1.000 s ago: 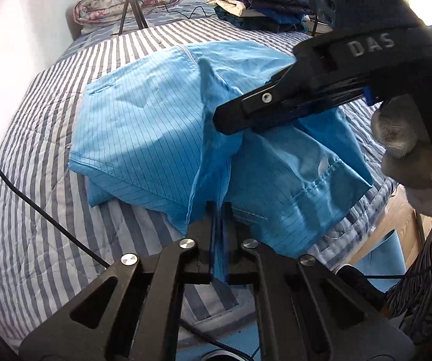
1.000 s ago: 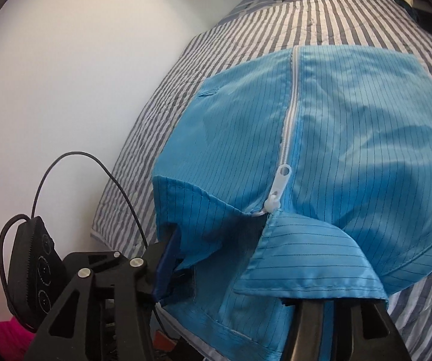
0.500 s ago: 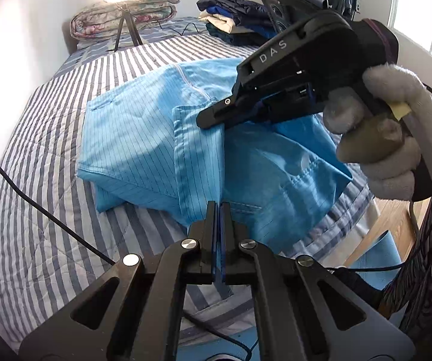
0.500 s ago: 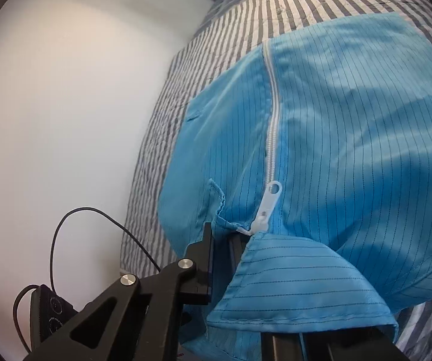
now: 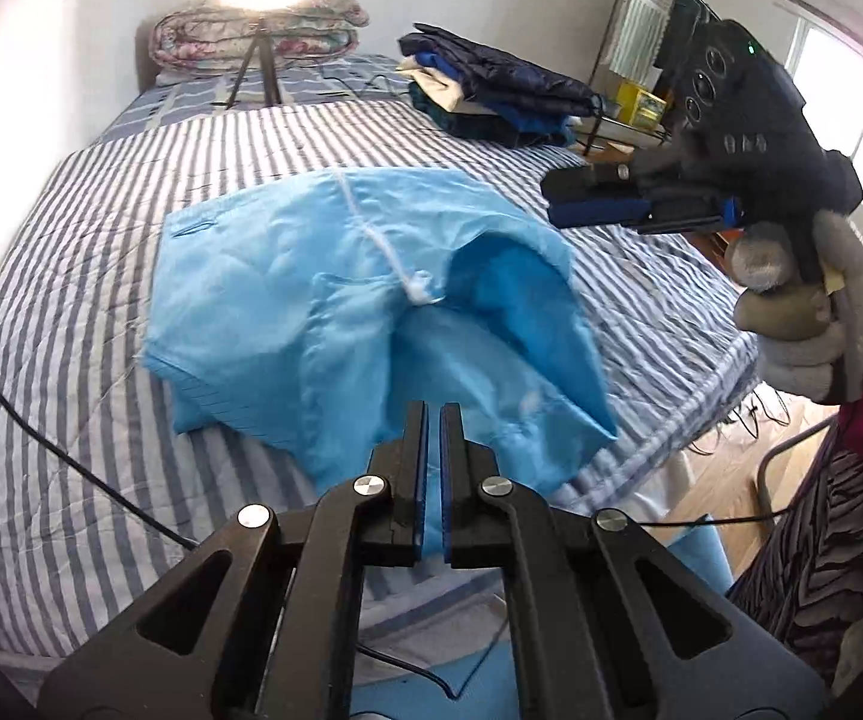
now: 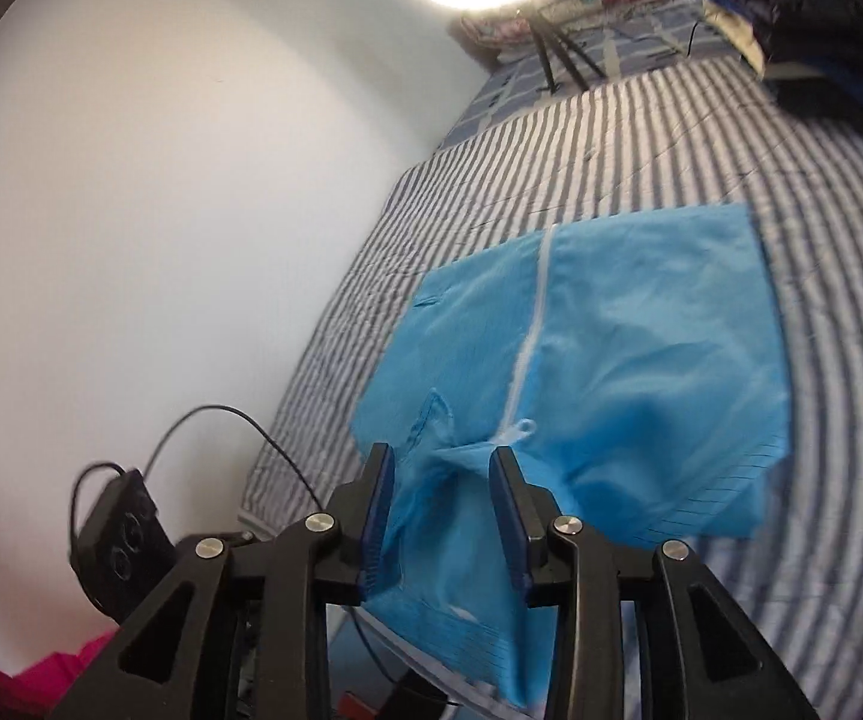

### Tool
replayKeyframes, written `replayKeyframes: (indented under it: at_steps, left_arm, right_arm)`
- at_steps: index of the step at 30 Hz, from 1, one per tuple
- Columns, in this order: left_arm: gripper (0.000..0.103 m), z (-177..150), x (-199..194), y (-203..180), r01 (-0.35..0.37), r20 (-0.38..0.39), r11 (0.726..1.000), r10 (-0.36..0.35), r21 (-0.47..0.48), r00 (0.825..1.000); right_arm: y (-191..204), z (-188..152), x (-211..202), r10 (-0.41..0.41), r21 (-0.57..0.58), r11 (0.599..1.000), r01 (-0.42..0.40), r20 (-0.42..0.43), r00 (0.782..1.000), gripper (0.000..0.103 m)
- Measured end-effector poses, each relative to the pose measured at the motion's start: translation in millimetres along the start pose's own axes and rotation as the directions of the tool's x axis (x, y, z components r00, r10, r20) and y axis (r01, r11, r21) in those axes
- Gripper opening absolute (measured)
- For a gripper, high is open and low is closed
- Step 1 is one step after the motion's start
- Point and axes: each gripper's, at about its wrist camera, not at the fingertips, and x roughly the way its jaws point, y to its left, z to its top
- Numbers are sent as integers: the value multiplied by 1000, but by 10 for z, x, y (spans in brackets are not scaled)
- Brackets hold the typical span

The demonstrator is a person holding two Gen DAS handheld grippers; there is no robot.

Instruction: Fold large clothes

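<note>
A large light-blue zip-front garment [image 5: 287, 294] lies crumpled on the striped bed [image 5: 71, 228], its white zipper [image 5: 371, 234] running down the middle. My left gripper [image 5: 433, 414] hovers over the garment's near edge with the jaws slightly apart and nothing between them. My right gripper [image 5: 557, 204] is raised in the air to the right, above the bed, clear of the cloth. In the right wrist view the right gripper [image 6: 440, 468] is open and empty above the garment [image 6: 629, 372], whose collar end hangs over the bed edge.
A pile of folded dark clothes [image 5: 491, 90] sits at the far right of the bed. A folded floral quilt [image 5: 257, 36] and a ring light on a tripod [image 5: 263, 60] stand at the head. A black cable [image 5: 41, 438] crosses the bed's left side. The white wall [image 6: 161, 180] is on the left.
Both grippers have let go of the garment's collar and pulled back and up. The cloth has dropped onto the bed in a loose heap.
</note>
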Motion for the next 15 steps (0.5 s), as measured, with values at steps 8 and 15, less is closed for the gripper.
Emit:
replayKeyframes:
  at_steps: [8,15]
  left_arm:
    - [5,99,99,-108,49,-18,998,-49,-28,999]
    - [5,106,263,-152,36,-57,999,-38,-20,998]
  right_arm:
    - [-341,-233,160,-71,-61,996,69,-39,997,45]
    - [-374,-150,442,16,-107,994,-24,-75,997,45]
